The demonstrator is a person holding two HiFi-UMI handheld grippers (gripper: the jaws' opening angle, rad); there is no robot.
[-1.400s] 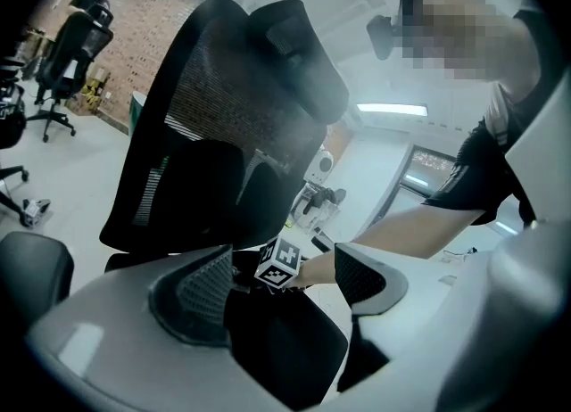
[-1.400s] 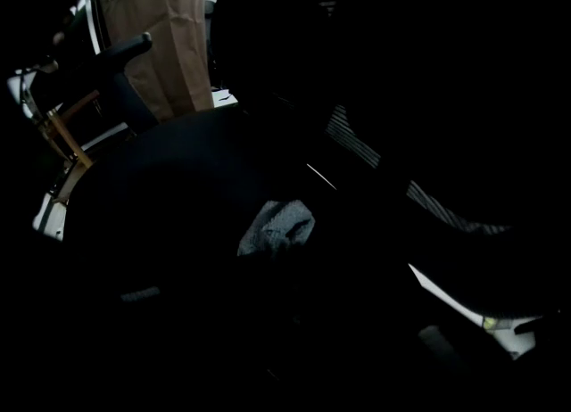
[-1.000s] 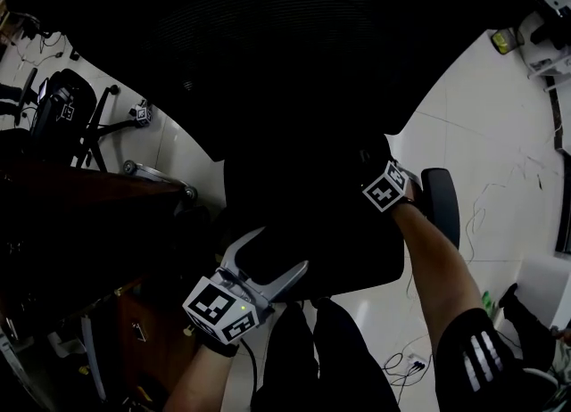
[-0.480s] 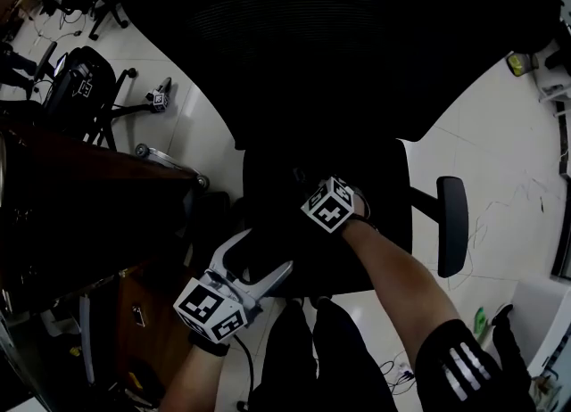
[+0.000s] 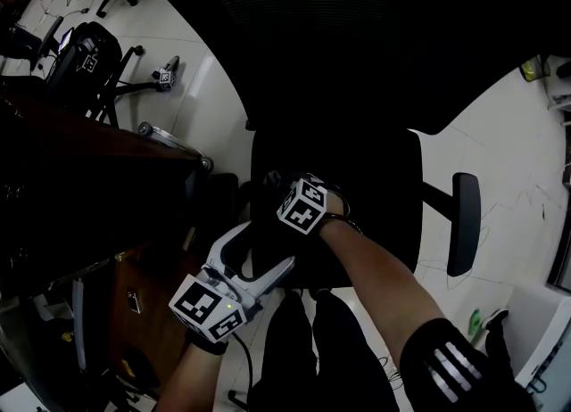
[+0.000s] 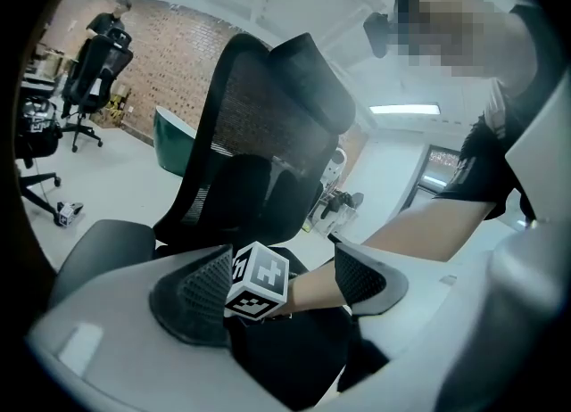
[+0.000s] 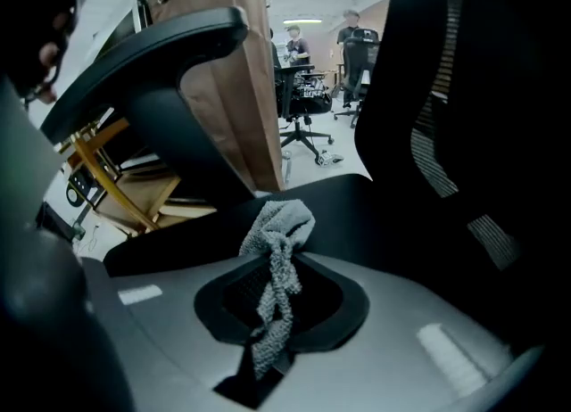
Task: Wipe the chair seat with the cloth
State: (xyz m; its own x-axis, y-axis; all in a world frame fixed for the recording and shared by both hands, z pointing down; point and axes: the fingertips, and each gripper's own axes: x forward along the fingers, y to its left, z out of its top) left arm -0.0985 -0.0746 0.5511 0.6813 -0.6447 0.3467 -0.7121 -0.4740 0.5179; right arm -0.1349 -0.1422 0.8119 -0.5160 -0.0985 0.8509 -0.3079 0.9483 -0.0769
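Observation:
The black office chair's seat (image 5: pixel 375 196) fills the middle of the head view, with the mesh backrest (image 5: pixel 357 36) above it. My right gripper (image 5: pixel 275 184) is low over the seat's left part, its marker cube (image 5: pixel 303 203) facing up. In the right gripper view it (image 7: pixel 277 308) is shut on a grey cloth (image 7: pixel 278 239), which bunches past the jaws onto the seat (image 7: pixel 357 201). My left gripper (image 5: pixel 266 254) is open by the seat's front left edge. Between its pads (image 6: pixel 192 299) the left gripper view shows only the right gripper's cube (image 6: pixel 259 281) and a forearm.
A brown wooden desk (image 5: pixel 89 187) stands close on the left, with the chair's left armrest (image 7: pixel 152 45) beside it. The right armrest (image 5: pixel 464 223) sticks out over white floor. Other office chairs (image 5: pixel 85 53) and people (image 7: pixel 294 45) are farther back.
My right gripper has swept left across the seat with the cloth, from beside the right armrest to the seat's left part. The left gripper has hardly moved.

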